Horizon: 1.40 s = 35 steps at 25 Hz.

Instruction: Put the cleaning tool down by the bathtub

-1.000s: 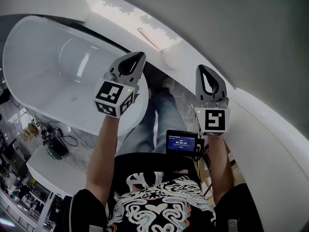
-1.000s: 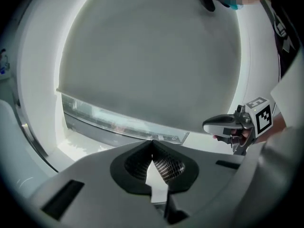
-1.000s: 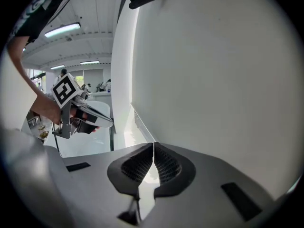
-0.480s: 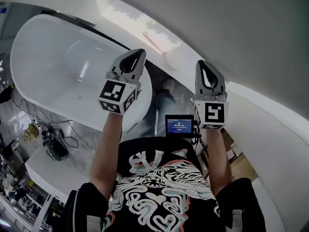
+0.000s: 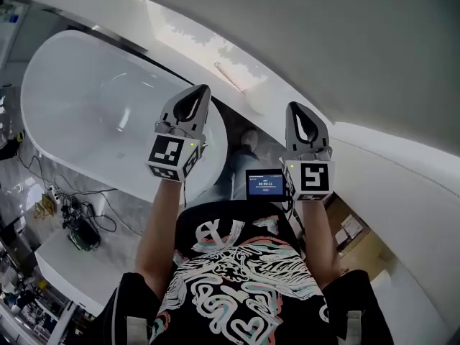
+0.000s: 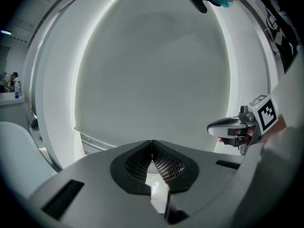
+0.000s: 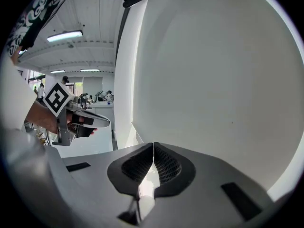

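The white bathtub [image 5: 86, 106] fills the upper left of the head view. Beyond its near end a thin pink-handled cleaning tool [image 5: 231, 77] with a white head lies on the pale ledge by the wall. Neither gripper touches it. My left gripper [image 5: 203, 89] is held up over the tub's rim, shut and empty; its own view shows its jaws [image 6: 151, 144] pressed together against a plain wall. My right gripper [image 5: 294, 107] is raised beside it, also shut and empty, jaws [image 7: 153, 147] meeting. Each gripper view shows the other gripper [image 6: 237, 126] [image 7: 78, 120] at its side.
A small lit screen [image 5: 266, 185] hangs at the person's chest between the arms. Cables and a dark device [image 5: 80, 225] lie on the floor left of the tub, near a white table [image 5: 61, 264]. A white curved wall [image 5: 402, 178] runs along the right.
Both grippers stayed raised and shut, drifting slightly closer together and lower in the view. The head view tilted, so the legs show less and the tub sits further right.
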{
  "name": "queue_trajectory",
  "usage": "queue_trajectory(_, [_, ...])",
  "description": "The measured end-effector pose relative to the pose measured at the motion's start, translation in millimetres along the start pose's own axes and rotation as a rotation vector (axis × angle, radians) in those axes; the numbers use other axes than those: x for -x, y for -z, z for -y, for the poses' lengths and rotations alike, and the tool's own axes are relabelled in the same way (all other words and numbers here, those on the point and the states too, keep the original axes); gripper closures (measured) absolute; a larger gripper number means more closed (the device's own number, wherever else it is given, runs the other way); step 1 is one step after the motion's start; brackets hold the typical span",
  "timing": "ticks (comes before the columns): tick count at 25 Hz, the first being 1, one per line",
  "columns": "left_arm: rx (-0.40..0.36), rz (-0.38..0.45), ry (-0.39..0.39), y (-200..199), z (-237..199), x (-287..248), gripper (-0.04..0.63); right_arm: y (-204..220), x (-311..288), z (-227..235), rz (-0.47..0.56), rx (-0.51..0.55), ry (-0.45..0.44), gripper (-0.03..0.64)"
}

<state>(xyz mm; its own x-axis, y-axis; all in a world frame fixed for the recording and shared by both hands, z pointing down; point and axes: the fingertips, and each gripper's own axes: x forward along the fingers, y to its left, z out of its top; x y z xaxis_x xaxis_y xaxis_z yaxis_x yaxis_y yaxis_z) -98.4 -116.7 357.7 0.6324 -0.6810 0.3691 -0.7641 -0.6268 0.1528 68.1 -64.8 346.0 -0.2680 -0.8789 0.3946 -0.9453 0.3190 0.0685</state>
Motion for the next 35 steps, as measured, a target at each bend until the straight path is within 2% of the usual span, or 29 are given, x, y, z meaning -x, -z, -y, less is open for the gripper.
queue_trajectory(15, [-0.059, 0.103, -0.040, -60, 14, 47, 0.578, -57, 41, -3, 0.092, 0.016, 0.050, 0.589])
queue_trajectory(26, [-0.090, 0.234, -0.051, -126, 36, 67, 0.578, -95, 60, 2, 0.143, 0.019, 0.036, 0.589])
queue_trajectory(30, [-0.114, 0.292, -0.064, -153, 42, 74, 0.578, -116, 64, 4, 0.162, 0.034, 0.040, 0.589])
queue_trajectory(35, [-0.148, 0.307, -0.073, -175, 42, 88, 0.578, -152, 64, 0, 0.201, 0.034, 0.036, 0.589])
